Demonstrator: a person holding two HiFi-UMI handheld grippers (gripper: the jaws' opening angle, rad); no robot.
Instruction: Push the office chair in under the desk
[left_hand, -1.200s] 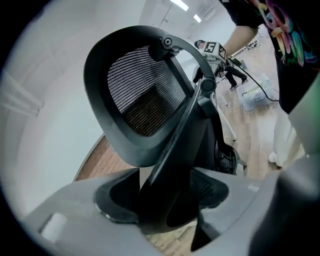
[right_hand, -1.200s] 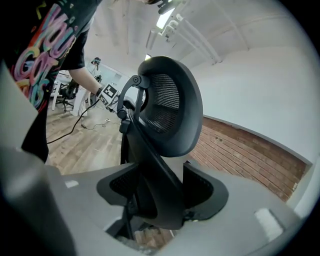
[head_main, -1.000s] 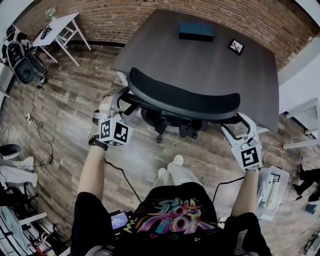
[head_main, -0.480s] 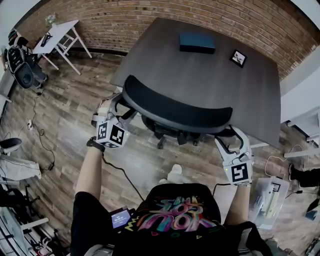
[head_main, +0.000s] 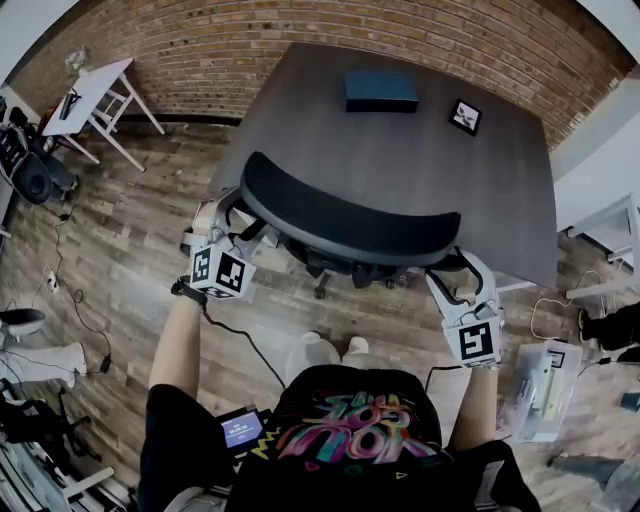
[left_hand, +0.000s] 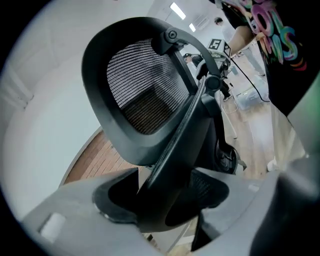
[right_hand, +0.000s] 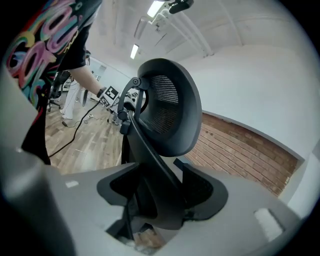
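Note:
The black office chair (head_main: 350, 215) stands with its mesh backrest toward me and its seat and base (head_main: 345, 272) partly under the dark grey desk (head_main: 430, 150). My left gripper (head_main: 232, 212) is shut on the left end of the backrest frame. In the left gripper view the frame bar (left_hand: 175, 145) fills the gap of that gripper (left_hand: 165, 200). My right gripper (head_main: 458, 268) holds the right end of the frame. The bar (right_hand: 150, 150) sits between the pads of that gripper (right_hand: 160, 197), whose jaws are opening slightly while still on it.
On the desk lie a dark blue box (head_main: 381, 90) and a small framed picture (head_main: 465, 116). A brick wall runs behind it. A white folding table (head_main: 95, 95) stands far left, a cable (head_main: 240, 340) trails over the wood floor, and a white box (head_main: 545, 385) lies right.
The chair and both grippers have moved forward toward the desk, and more of the seat is under it. The person has stepped forward behind it.

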